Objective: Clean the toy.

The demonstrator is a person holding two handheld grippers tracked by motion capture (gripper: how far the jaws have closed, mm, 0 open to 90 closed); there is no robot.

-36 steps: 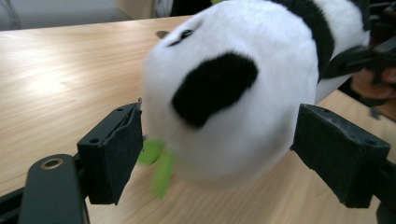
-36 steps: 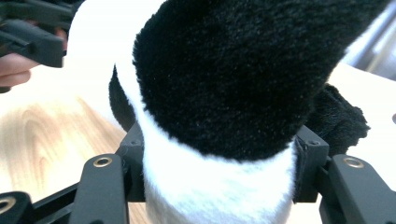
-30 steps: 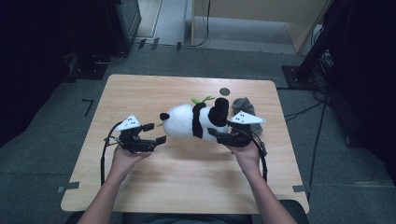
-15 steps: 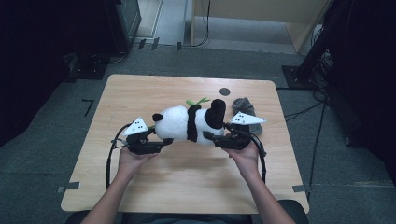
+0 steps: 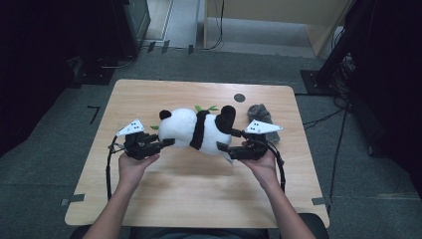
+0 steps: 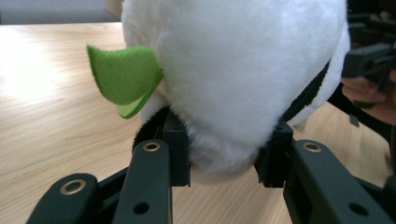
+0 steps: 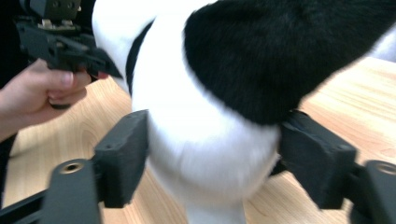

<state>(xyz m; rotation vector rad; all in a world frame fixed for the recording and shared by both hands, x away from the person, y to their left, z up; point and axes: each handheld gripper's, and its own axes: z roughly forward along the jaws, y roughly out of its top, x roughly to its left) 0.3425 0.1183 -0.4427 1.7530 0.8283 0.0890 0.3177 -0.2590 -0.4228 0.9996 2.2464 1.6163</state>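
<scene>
Two grippers — left gripper [image 5: 166, 143], just closing, and right gripper [image 5: 225, 140] — pinch a plush panda [image 5: 196, 130]; soft fur could slip free.

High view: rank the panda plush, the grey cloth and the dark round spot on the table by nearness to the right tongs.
1. Panda plush, clamped in the right tongs.
2. Grey cloth, just behind them.
3. Dark round spot, farther back.

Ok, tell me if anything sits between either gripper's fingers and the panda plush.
Nothing visible does. The left gripper has just been closing, and its fingers press straight into the plush panda. The right gripper clamps its other end directly too.
</scene>
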